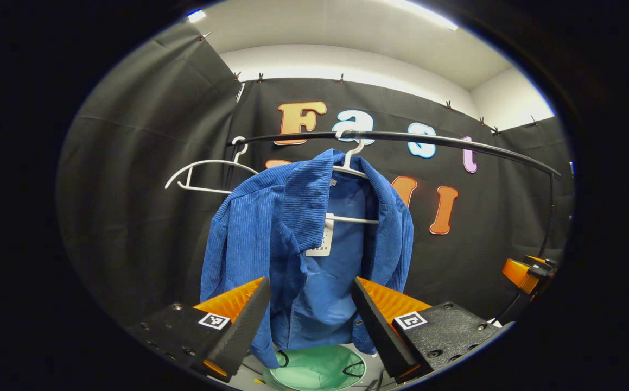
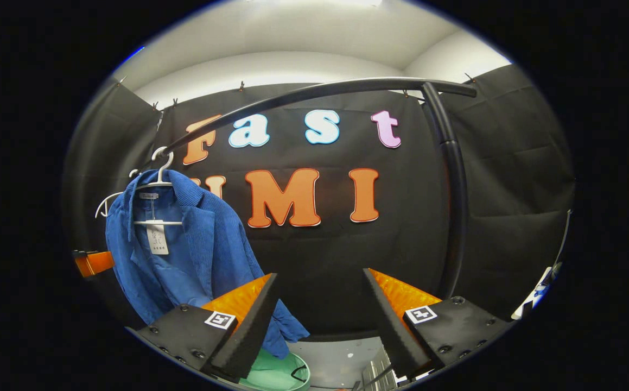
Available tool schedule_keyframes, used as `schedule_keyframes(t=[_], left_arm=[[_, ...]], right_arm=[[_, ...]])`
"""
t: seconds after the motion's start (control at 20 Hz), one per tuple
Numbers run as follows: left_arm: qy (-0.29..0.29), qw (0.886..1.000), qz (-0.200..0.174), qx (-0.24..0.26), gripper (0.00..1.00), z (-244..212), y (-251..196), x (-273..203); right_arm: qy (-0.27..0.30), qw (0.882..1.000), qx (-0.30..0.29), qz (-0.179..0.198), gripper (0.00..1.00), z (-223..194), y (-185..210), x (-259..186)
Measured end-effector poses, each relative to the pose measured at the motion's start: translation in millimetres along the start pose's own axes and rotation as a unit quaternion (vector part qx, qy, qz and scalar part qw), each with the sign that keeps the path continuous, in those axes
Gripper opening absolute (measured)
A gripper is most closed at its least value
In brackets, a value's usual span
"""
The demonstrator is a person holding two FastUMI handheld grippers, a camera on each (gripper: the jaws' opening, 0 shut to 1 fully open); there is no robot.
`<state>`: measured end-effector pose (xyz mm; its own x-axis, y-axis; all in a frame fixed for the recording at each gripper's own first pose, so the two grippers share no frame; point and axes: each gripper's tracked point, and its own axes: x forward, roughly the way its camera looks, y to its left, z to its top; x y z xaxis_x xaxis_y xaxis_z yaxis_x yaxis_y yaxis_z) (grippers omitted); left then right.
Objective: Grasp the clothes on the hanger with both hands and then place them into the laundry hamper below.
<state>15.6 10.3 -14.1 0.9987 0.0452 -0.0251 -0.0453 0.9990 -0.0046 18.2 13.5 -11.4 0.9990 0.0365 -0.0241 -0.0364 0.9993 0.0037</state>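
Approach step: we face blue jacket [image 1: 292, 239] on hanger [image 1: 353, 163]; left gripper [image 1: 310, 312], right gripper [image 2: 319, 312] both wide open, empty. Next we close in on jacket, hamper [image 1: 317, 369] under its hem.

Place: recording booth, staged as a laundry corner
Walls: black cloth drapes [image 2: 509, 163] clipped up below a white ceiling [image 1: 347, 32]
Fixture: curved black metal clothes rail [image 1: 428, 139] with white plastic hangers [image 1: 200, 176]
Floor item: round pale green laundry hamper [image 1: 317, 369] under the rail
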Motion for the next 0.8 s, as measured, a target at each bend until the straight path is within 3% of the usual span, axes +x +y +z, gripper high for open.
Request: schedule_keyframes(t=[0.25, 0.3, 0.45, 0.5, 0.55, 0.6, 0.8], left_arm=[[0.007, 1.000, 0.010, 0.000, 0.92, -2.2, 8.8, 9.5], [0.007, 1.000, 0.011, 0.002, 0.92, -1.0, 11.1, 12.8], [0.004, 1.000, 0.011, 0.009, 0.92, 1.5, 18.0, 21.6], [0.004, 1.000, 0.010, 0.009, 0.95, 2.3, 20.6, 28.1], [0.005, 1.000, 0.012, 0.006, 0.92, 1.0, 24.5, 35.0], [0.006, 1.000, 0.013, 0.002, 0.92, 0.9, 26.8, 40.5], [0.010, 1.000, 0.007, -0.006, 0.95, -0.1, 32.3, 59.9]], right_arm=[[0.008, 1.000, 0.003, 0.016, 0.89, -5.3, 22.3, 9.0], [0.010, 1.000, 0.005, 0.022, 0.98, -6.7, 31.0, 13.1], [0.013, 0.999, 0.008, 0.033, 0.98, -8.6, 56.6, 19.4], [0.016, 0.999, 0.007, 0.039, 0.94, -9.1, 67.1, 20.8], [0.017, 0.999, 0.006, 0.046, 0.98, -9.5, 78.2, 22.7], [0.015, 0.998, 0.004, 0.056, 0.90, -8.8, 90.3, 25.3], [0.017, 0.996, 0.005, 0.082, 0.90, -9.8, 128.4, 35.6]])
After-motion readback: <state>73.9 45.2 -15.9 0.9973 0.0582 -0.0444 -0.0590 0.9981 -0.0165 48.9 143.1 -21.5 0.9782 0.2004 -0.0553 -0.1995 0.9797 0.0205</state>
